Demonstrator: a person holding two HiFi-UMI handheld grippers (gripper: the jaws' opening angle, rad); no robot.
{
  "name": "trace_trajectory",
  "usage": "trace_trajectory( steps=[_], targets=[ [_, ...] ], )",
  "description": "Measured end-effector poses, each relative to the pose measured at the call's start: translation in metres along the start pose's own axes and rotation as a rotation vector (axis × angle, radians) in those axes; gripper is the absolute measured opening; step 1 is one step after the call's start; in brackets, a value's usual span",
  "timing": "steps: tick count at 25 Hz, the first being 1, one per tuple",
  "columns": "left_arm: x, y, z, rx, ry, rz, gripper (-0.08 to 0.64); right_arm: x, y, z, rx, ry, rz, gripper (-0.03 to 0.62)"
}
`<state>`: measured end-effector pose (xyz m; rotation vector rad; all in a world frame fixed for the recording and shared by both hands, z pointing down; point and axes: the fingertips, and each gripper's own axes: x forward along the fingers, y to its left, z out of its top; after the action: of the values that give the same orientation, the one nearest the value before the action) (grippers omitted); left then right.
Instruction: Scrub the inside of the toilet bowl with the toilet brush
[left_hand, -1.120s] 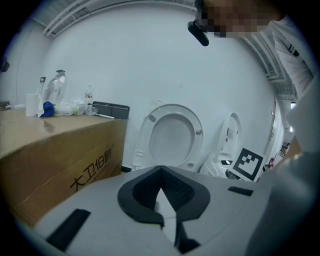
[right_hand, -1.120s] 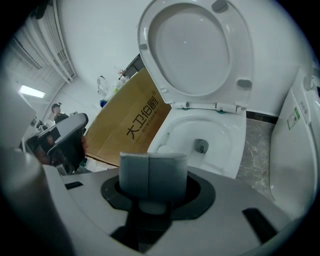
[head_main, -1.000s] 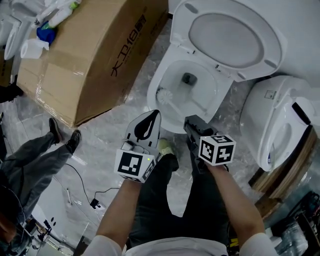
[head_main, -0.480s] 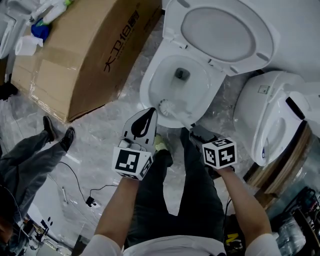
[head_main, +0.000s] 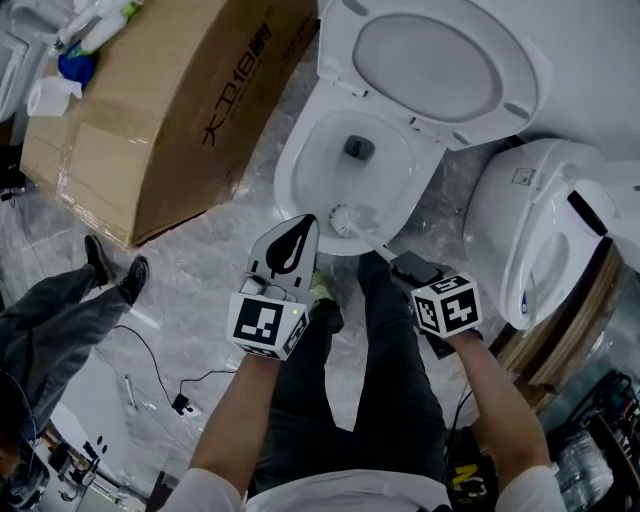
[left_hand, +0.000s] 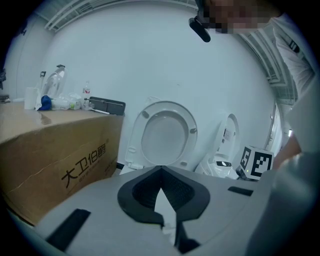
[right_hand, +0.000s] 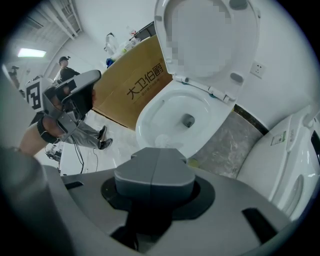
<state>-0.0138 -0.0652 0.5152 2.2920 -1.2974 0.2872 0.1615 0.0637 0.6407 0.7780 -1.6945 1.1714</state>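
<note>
The white toilet bowl (head_main: 290, 185) stands open with its lid (head_main: 440, 60) raised. The toilet brush's white head (head_main: 348, 220) lies against the bowl's near inner wall, and its thin handle runs back to my right gripper (head_main: 402, 266), which is shut on it. In the right gripper view the shut gripper (right_hand: 156, 155) hides the handle, and the brush head (right_hand: 162, 141) shows pale just inside the bowl (right_hand: 145, 117). My left gripper (head_main: 300, 230) hovers in front of the bowl's near rim, left of the brush, shut and holding nothing. From the left gripper view (left_hand: 161, 171) only the lid is seen.
A large cardboard box (head_main: 170, 100) stands left of the toilet with bottles (head_main: 95, 28) on top. A second white toilet (head_main: 550, 230) lies at the right. Another person's legs (head_main: 60, 320) and a cable (head_main: 165, 375) are on the floor at the left.
The brush head has swept from the bowl's left inner wall round to its near wall. My right gripper has drawn back to the right; the left one has hardly moved.
</note>
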Motion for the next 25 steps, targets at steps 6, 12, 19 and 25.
trace_trajectory(
  steps=[6, 12, 19, 25],
  targets=[
    [0.005, -0.004, -0.003, -0.001, 0.005, -0.009, 0.008, -0.012, -0.018, 0.001, -0.047, 0.03, -0.045, 0.158],
    [0.016, -0.015, -0.006, -0.003, 0.01, -0.029, 0.008, -0.026, -0.034, 0.007, -0.116, 0.057, -0.114, 0.158],
    [0.029, -0.023, -0.005, -0.006, 0.006, -0.043, 0.008, -0.03, -0.045, 0.018, -0.184, 0.082, -0.177, 0.158],
    [0.035, -0.02, -0.001, -0.008, 0.004, -0.04, 0.008, -0.033, -0.037, 0.045, -0.296, 0.068, -0.214, 0.158]
  ],
)
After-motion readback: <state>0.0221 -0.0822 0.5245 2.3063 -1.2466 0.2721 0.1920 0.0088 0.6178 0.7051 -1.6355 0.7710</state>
